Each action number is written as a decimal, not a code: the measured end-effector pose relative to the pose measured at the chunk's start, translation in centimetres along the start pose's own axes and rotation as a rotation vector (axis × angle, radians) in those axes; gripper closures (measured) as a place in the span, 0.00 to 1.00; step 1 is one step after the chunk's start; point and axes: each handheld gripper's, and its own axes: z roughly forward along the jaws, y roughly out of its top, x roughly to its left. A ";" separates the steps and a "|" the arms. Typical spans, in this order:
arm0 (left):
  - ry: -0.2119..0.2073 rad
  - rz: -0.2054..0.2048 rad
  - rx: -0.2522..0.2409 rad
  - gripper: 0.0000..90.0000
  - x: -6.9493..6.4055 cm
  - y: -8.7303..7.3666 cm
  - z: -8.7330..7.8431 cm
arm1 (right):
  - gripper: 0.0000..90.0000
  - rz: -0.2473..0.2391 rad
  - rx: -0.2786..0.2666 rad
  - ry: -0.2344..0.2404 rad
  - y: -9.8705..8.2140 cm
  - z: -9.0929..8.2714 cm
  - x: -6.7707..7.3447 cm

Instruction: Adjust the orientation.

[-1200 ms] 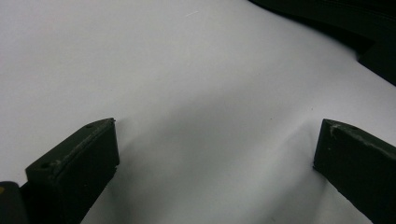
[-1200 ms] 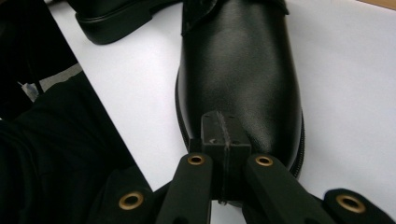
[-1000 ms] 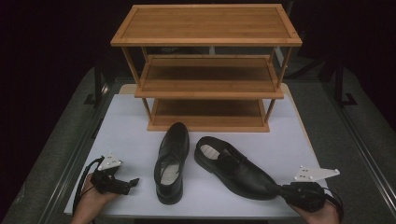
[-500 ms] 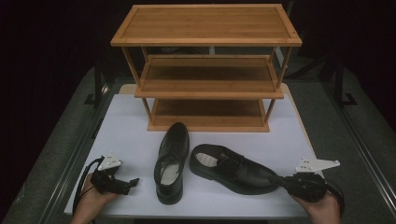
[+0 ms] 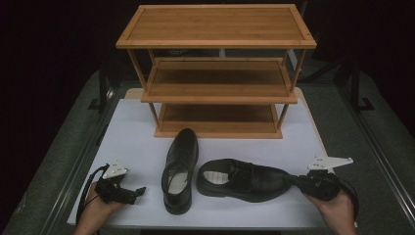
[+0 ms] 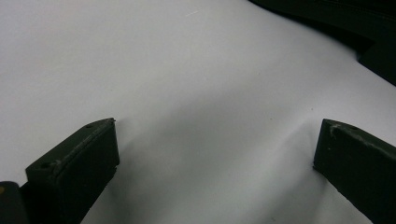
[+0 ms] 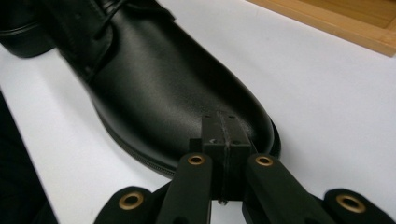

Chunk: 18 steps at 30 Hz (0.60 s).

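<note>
Two black leather dress shoes lie on the white tabletop (image 5: 137, 142). One shoe (image 5: 180, 169) points toward the wooden rack. The other shoe (image 5: 244, 180) lies crosswise, its toe to the right. My right gripper (image 5: 293, 181) is shut with nothing between its jaws, and its closed tips (image 7: 227, 128) rest against that shoe's toe (image 7: 159, 79). My left gripper (image 5: 139, 191) sits low at the front left, apart from the first shoe. It stands open (image 6: 215, 149) over bare white surface, with a dark shoe edge (image 6: 369, 28) beyond it.
A three-tier wooden shoe rack (image 5: 218, 73) stands at the back of the table, its bottom board (image 7: 345, 23) just past the crosswise shoe. Dark grey floor surrounds the table. White tabletop lies bare between the shoes and the rack.
My right gripper has shifted away from the front edge with its tips on the toe. The shoe has swung from a diagonal to lying crosswise. My left gripper has stayed put.
</note>
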 end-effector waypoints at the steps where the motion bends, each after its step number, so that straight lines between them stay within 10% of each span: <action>1: 0.000 0.000 0.000 0.00 0.0 0.0 0.0 | 1.00 -0.001 0.002 -0.003 0.1 0.1 -0.1; 18: 0.000 -0.002 -0.002 0.00 0.0 0.0 0.0 | 1.00 0.000 0.006 -0.023 2.7 2.1 -2.5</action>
